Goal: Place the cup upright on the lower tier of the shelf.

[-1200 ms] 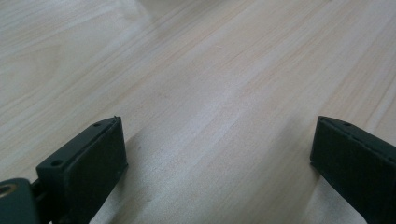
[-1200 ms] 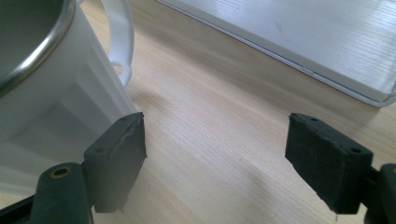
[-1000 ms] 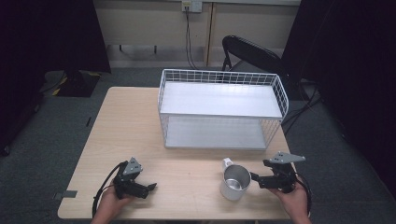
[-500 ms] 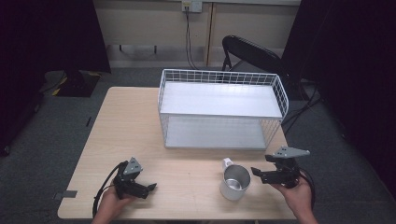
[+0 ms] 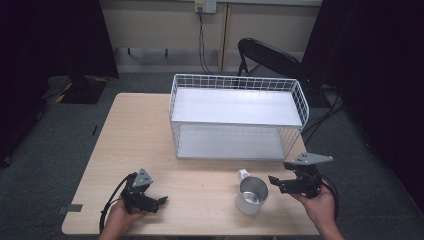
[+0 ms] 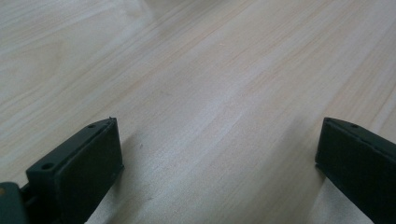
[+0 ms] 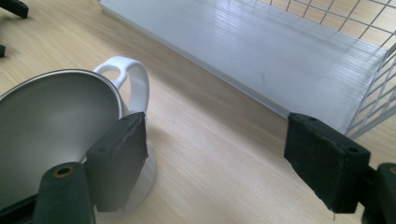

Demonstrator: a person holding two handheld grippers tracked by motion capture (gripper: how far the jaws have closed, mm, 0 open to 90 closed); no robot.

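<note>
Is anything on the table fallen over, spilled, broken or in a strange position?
Nothing stands out. The metal mug stands upright and looks empty, the wire rack sits level, and no spill shows on the table.

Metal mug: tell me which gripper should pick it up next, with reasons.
Right. The right gripper sits open just beside the metal mug, pointing at it. The left gripper, also open, rests far across the table facing bare wood.
</note>
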